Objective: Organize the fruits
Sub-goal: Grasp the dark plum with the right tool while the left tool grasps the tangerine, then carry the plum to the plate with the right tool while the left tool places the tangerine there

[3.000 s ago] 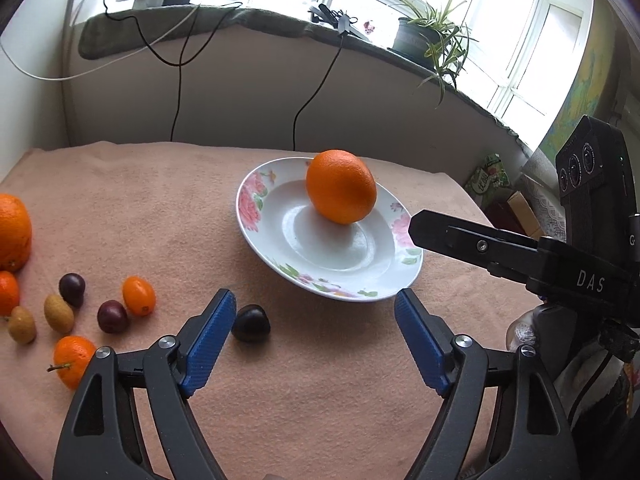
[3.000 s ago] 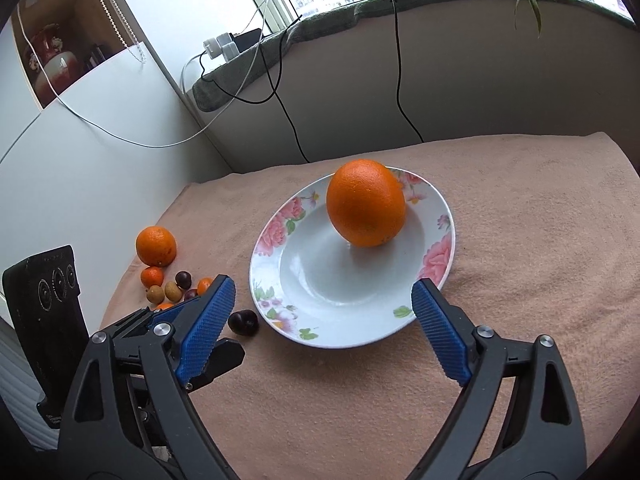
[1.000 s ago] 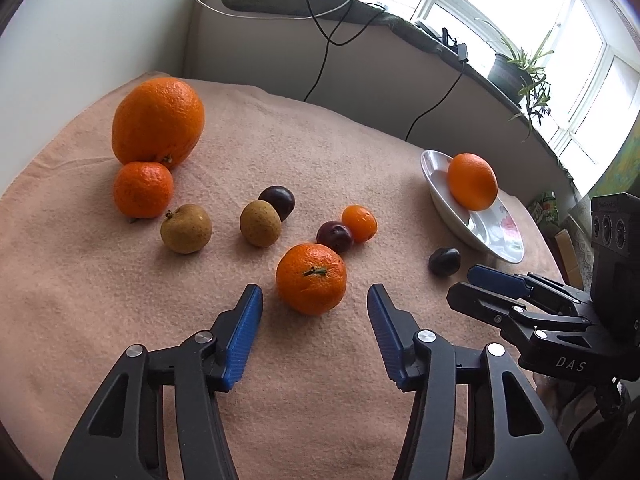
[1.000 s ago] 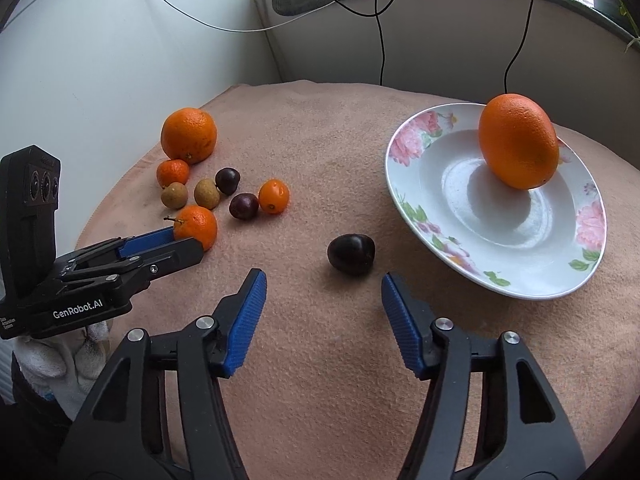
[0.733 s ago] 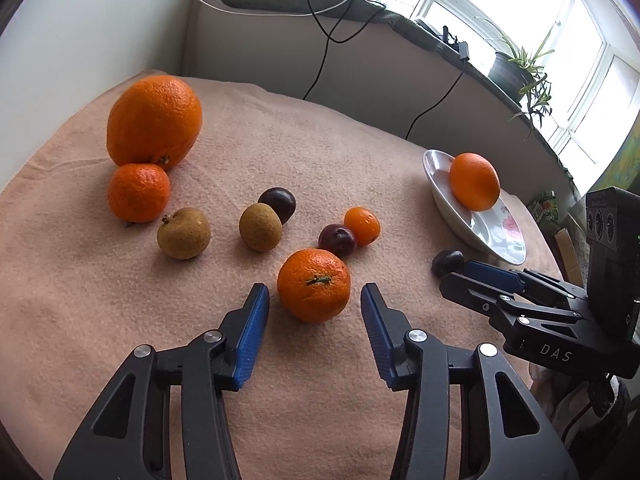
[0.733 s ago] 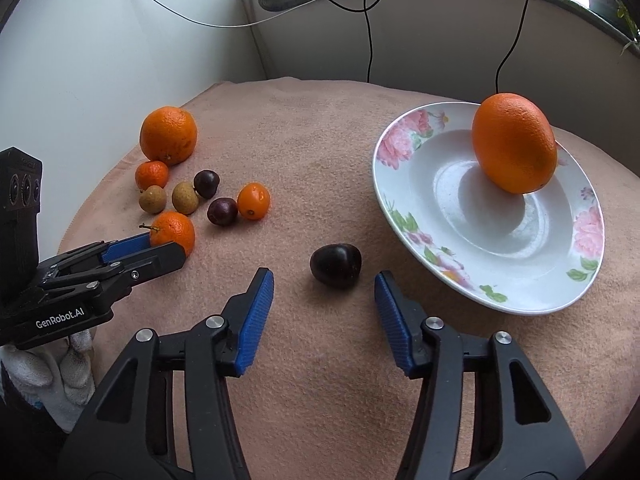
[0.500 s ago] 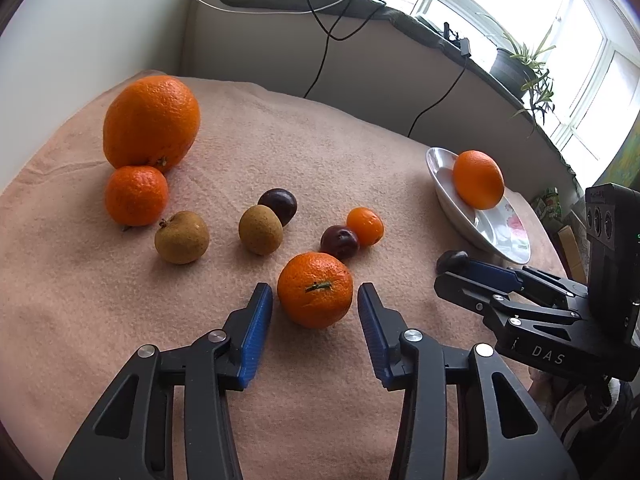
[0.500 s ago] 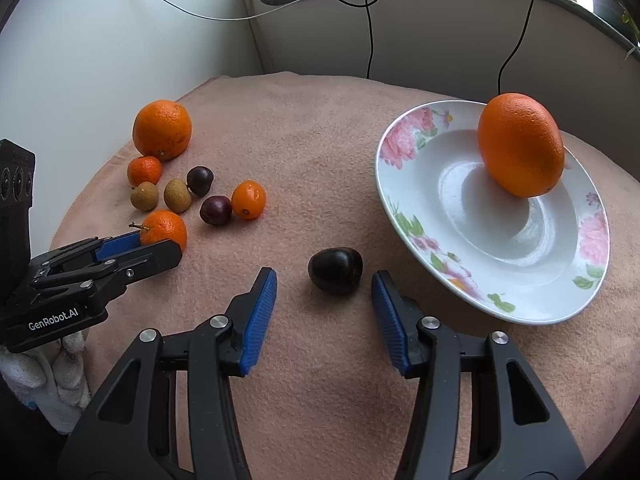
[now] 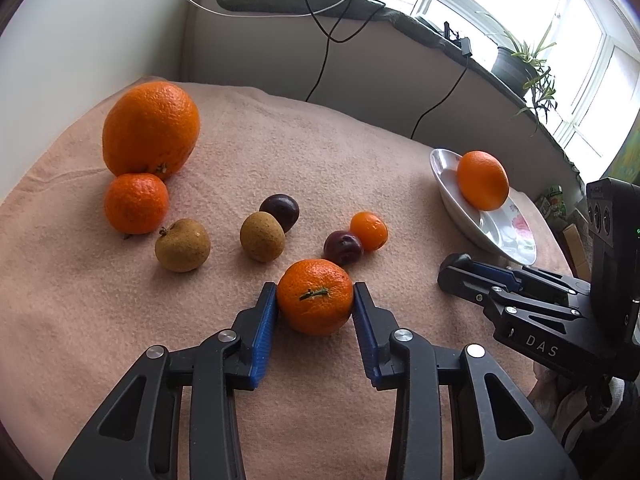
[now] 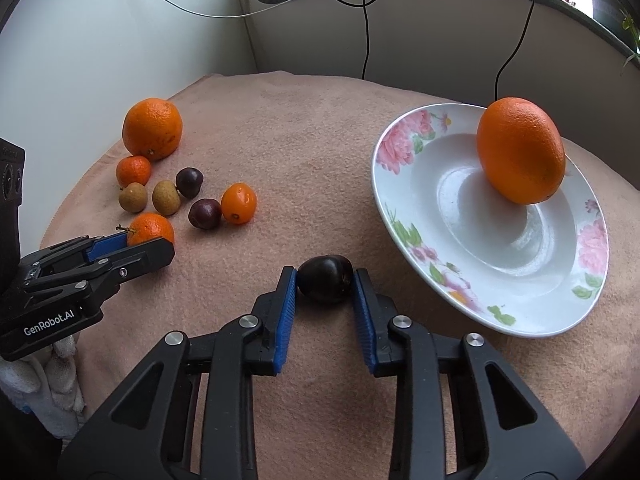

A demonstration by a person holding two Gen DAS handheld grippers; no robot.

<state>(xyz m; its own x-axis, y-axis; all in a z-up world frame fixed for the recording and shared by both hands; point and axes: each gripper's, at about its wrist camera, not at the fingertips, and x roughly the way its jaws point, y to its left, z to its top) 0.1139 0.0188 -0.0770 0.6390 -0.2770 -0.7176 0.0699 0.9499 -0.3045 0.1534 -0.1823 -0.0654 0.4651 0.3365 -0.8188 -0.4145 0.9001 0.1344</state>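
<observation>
clear: you have bare surface (image 10: 312, 152) between loose fruit cluster (image 10: 188, 196) and plate (image 10: 404, 236) | blocked: plate rim lies just right of your right gripper (image 10: 325, 286)

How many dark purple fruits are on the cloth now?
3. One dark fruit sits between the right gripper pads. One is behind the brown fruits. One touches the small orange fruit. None appears hidden.
</observation>
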